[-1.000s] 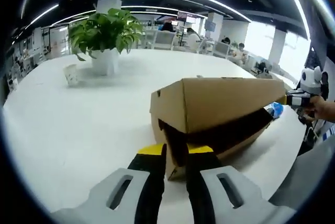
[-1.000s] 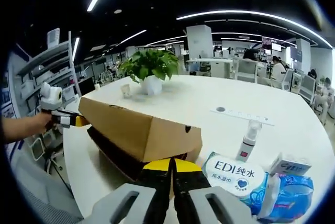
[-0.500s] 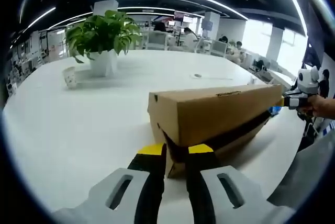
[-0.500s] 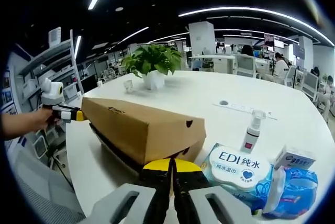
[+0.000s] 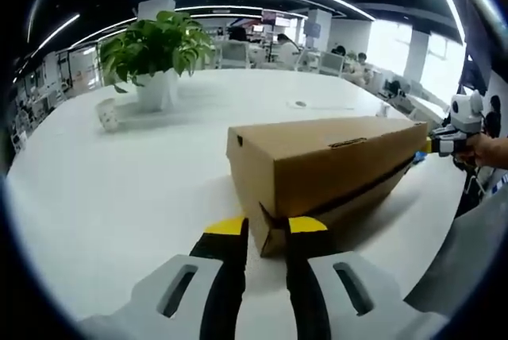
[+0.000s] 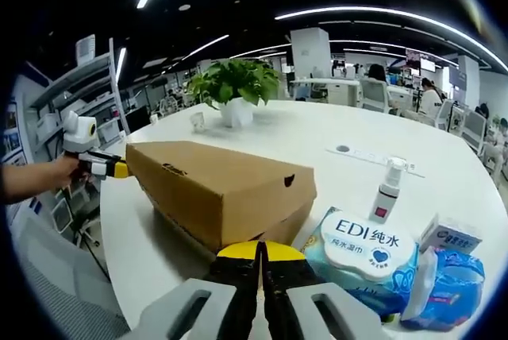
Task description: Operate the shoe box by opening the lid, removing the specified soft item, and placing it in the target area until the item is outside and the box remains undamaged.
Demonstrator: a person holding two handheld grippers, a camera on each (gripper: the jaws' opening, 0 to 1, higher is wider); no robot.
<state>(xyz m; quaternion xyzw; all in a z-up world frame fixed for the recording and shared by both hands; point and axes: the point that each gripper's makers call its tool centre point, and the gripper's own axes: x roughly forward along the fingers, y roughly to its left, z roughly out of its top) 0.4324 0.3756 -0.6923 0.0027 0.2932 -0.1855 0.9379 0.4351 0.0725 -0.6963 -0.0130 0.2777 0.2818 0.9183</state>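
A brown cardboard shoe box (image 5: pixel 329 165) lies on the white table (image 5: pixel 111 197), its lid down and almost flush on the base. My left gripper (image 5: pixel 268 227) is at the box's near end, with the bottom corner of the cardboard held between its yellow-tipped jaws. In the right gripper view the same box (image 6: pixel 218 189) runs away to the left. My right gripper (image 6: pixel 259 251) has its jaws pressed together on the lid's lower edge at this end. Each gripper appears at the far end of the box in the other's view: right gripper (image 5: pixel 444 143), left gripper (image 6: pixel 99 165). Whatever is inside the box is hidden.
A potted plant (image 5: pixel 155 46) and a paper cup (image 5: pixel 109 113) stand at the back of the table. Right of the box lie a wet-wipes pack (image 6: pixel 361 249), a blue packet (image 6: pixel 448 286), a small white carton (image 6: pixel 452 235) and a spray bottle (image 6: pixel 386 193). Bare tabletop lies left of the box.
The lid, tilted up a second ago, has come down onto the base. Both grippers have stayed at the ends of the box.
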